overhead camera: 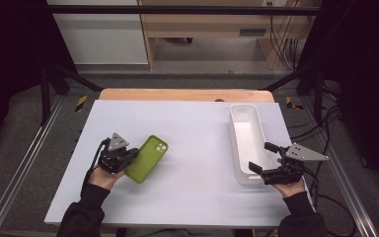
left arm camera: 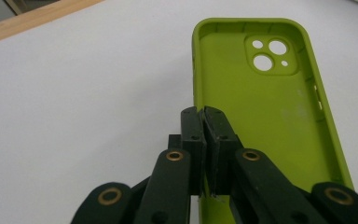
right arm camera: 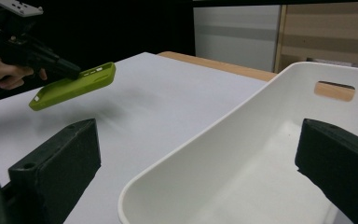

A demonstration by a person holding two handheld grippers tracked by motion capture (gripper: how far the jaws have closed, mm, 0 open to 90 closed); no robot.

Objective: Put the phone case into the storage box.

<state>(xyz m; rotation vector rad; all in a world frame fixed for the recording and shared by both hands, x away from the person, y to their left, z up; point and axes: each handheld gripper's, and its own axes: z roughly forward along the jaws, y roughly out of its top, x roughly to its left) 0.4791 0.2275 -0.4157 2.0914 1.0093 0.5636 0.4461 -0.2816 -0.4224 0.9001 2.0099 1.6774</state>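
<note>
Matte white table (overhead camera: pixel 187 148); left gripper (left arm camera: pixel 204 122) jaws pinch green silicone case (left arm camera: pixel 265 107); right gripper (overhead camera: pixel 262 158) jaws wide.

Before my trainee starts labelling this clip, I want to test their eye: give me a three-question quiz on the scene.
1. True or false: the green phone case lies flat on the table.
2. Which gripper straddles the near end of the white bin? A left gripper B right gripper
3. Fill in: the left gripper pinches the case by its side ____.

Key: 1 false, it hangs lifted and tilted; 2 B, jaws open; 3 wall.
</note>
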